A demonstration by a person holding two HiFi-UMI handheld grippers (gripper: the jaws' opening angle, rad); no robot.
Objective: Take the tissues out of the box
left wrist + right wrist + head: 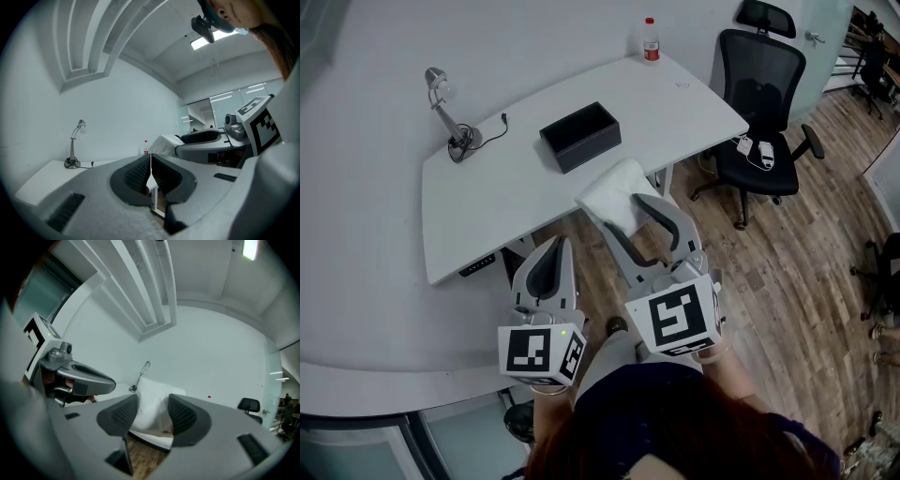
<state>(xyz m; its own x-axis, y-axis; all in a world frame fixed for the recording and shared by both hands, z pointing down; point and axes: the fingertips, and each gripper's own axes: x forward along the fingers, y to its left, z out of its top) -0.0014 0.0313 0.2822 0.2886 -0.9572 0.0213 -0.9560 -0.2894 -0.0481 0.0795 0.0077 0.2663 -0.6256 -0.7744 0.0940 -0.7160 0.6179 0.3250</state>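
My right gripper [622,214] is shut on a white pack of tissues [614,187], held level over the front edge of the white table [487,197]. In the right gripper view the tissue pack [150,401] fills the gap between the two dark pads [123,414]. The black box [579,136] stands open-topped on the table, a little beyond the pack and apart from it. My left gripper [557,246] hangs shut beside the right one, in front of the table, with nothing between its pads [139,174].
A desk lamp [450,117] with its cable stands at the table's far left. A water bottle [650,42] is at the far right corner. A black office chair [759,122] stands on the wooden floor to the right of the table.
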